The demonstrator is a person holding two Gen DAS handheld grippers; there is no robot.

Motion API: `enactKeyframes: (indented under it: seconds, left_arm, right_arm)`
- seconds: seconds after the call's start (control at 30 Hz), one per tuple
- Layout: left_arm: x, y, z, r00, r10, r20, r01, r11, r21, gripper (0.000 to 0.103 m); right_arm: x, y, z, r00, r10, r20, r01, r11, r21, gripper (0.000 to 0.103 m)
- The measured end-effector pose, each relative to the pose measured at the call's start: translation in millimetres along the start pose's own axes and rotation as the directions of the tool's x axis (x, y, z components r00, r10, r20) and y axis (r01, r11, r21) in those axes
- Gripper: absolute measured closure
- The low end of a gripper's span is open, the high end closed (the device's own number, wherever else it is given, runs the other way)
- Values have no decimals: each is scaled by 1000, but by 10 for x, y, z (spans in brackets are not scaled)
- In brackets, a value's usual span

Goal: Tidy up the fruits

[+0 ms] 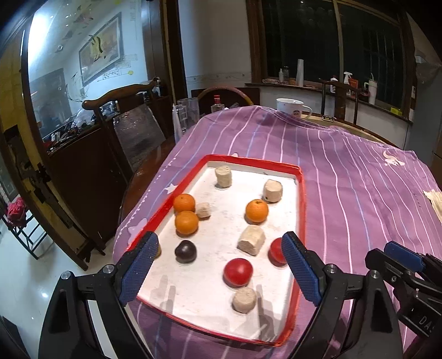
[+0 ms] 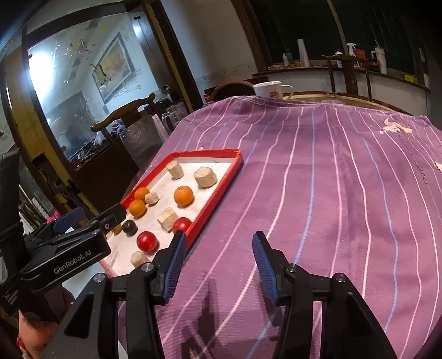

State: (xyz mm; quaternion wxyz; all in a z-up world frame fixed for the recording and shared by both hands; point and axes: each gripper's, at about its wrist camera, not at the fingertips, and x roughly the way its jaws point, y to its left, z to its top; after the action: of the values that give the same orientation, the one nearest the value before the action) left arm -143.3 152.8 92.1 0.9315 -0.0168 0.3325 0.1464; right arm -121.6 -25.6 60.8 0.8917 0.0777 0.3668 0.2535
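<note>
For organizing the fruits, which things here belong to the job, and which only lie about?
Job: three oranges, two red fruits, dark fruit, red-rimmed tray.
Lying about: beige cork-like chunks, white mug, glass pitcher, purple striped cloth.

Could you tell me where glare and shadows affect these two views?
Left wrist view: strong glare on the mirror, gripper shadows across the tray floor. Right wrist view: the same mirror blows out, and a dark shadow falls on the purple cloth between the fingers.
</note>
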Motion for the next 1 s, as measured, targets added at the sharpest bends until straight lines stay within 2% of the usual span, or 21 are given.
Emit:
enactKeyframes:
  seconds: [0.27, 0.7, 0.83, 0.9, 0.97, 1.0]
  left_arm:
    - [17, -110, -25, 1000, -9, -16, 10, 1000, 22, 13]
    - [23, -125, -18, 1000, -15, -8, 15, 1000, 13, 13]
    - [-111, -78, -8, 998, -4, 59, 5, 1000, -16, 13]
    - [-256, -37, 0, 991, 25, 131, -20, 999, -39, 11]
    - [-455, -3, 6, 970, 75, 229, -61, 996, -66, 1]
    - [-570, 10, 5, 953, 99, 285, -79, 994, -81, 0]
  right_arm:
    - [0, -139, 2, 1000, -11, -3, 11, 999, 39, 47]
    - [72, -110, -20, 999, -19, -26, 20, 999, 28, 46]
    - [49, -82, -25, 1000, -24, -21, 24, 1000, 18, 46]
    - [30, -62, -27, 1000, -26, -16, 26, 1000, 11, 45]
    - [-1, -41, -30, 1000, -29, -8, 29, 1000, 4, 45]
    - [-22, -28, -31, 1000, -29, -2, 29, 1000, 1, 45]
